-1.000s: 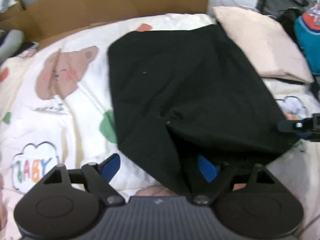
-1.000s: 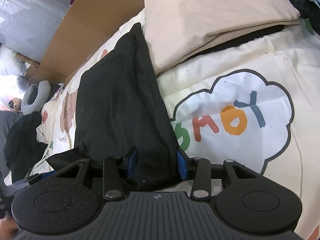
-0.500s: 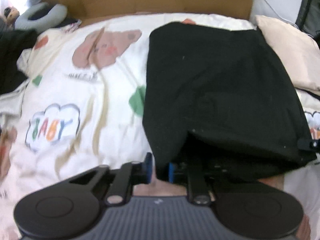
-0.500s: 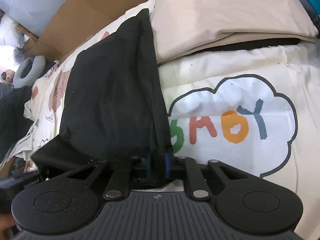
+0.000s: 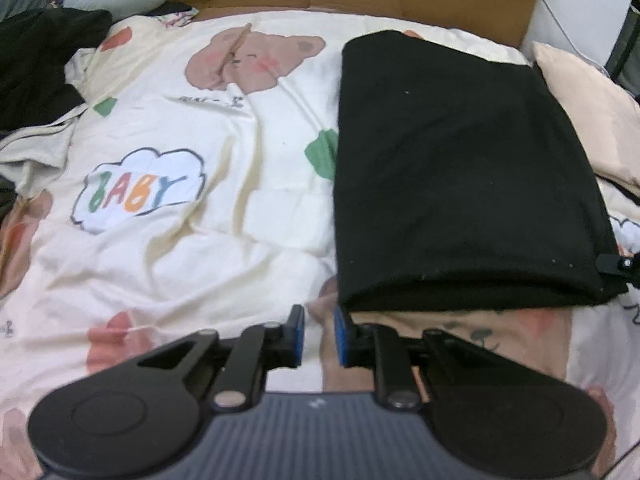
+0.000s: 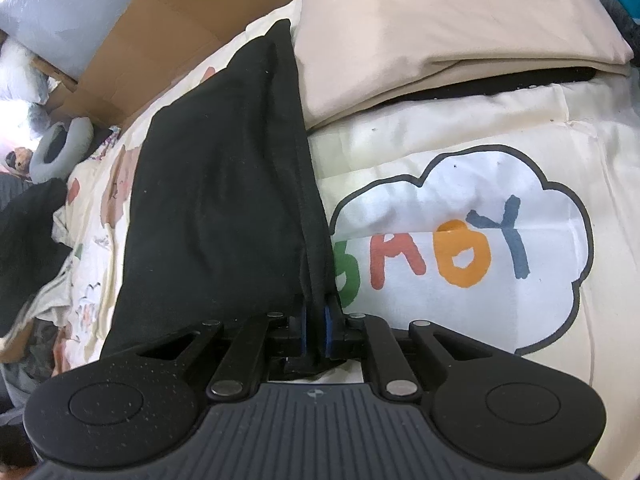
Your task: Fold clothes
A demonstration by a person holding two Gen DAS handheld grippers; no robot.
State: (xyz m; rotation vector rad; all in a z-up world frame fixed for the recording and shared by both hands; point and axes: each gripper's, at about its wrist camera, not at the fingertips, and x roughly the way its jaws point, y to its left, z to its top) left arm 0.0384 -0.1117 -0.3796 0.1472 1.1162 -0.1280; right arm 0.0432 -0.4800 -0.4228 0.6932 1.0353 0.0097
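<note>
Right tongs (image 6: 315, 330) clamp the black garment (image 6: 216, 208); only the left view shows the left tongs (image 5: 319, 334) nearly together, empty.

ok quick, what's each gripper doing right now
left gripper: open by a narrow gap, nothing between the pads; the black garment lies just beside it.
right gripper: closed on the black garment's edge.

Soft, even indoor light; bright glare blows out the upper left corners, perhaps a window. Fisheye bends the edges, and the left view is slightly blurred.
</note>
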